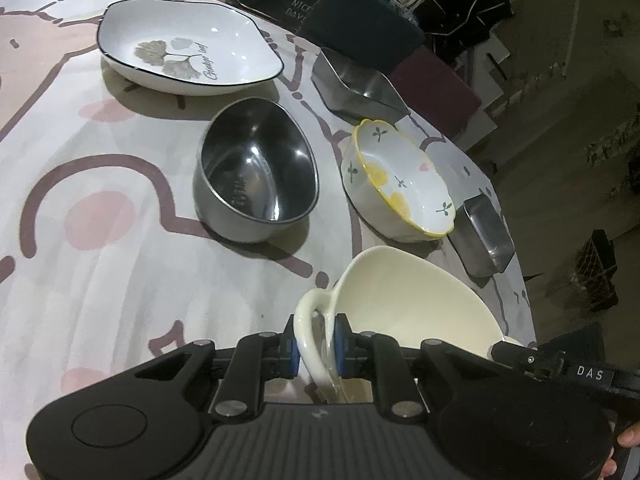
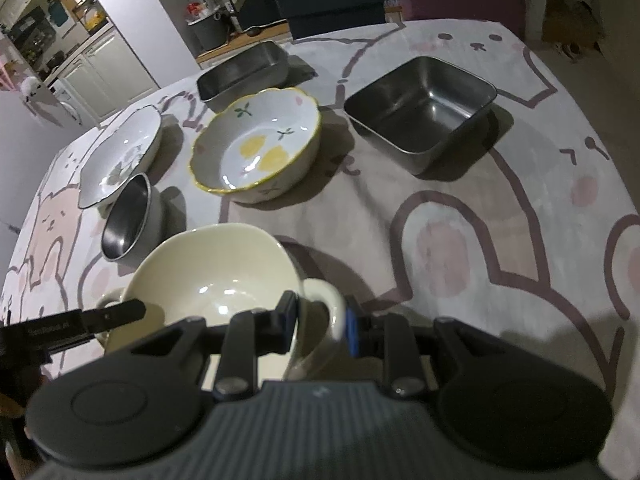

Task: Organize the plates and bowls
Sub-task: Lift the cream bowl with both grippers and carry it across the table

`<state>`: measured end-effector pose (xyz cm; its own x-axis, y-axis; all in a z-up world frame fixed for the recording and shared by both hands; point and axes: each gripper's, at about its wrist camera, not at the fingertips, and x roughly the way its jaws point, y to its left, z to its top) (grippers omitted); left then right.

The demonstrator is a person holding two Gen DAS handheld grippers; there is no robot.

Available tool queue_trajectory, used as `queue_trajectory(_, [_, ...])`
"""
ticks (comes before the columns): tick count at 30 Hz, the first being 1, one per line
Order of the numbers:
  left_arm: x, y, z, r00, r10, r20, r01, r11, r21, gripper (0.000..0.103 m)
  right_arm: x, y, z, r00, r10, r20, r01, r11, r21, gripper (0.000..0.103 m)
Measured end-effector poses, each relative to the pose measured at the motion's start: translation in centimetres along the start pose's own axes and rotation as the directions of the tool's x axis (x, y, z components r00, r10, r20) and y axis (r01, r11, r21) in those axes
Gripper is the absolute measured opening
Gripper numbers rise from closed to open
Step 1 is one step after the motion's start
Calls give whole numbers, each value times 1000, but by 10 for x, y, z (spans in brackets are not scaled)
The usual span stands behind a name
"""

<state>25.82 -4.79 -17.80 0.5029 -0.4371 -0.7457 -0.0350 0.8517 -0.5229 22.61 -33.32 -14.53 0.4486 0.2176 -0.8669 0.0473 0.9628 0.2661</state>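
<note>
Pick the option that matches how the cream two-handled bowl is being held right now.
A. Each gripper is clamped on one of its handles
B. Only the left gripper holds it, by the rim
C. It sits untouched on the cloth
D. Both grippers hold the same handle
A: the left gripper is shut on one loop handle of the cream bowl, and the right gripper clamps the handle on the opposite side.
</note>
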Motion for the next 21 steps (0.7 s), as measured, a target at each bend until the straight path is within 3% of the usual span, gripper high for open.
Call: queue_trajectory(21, [10, -14, -5, 999, 9, -33, -7, 998, 67, 18, 12, -16, 1, 997, -58, -56, 60, 998, 31, 35])
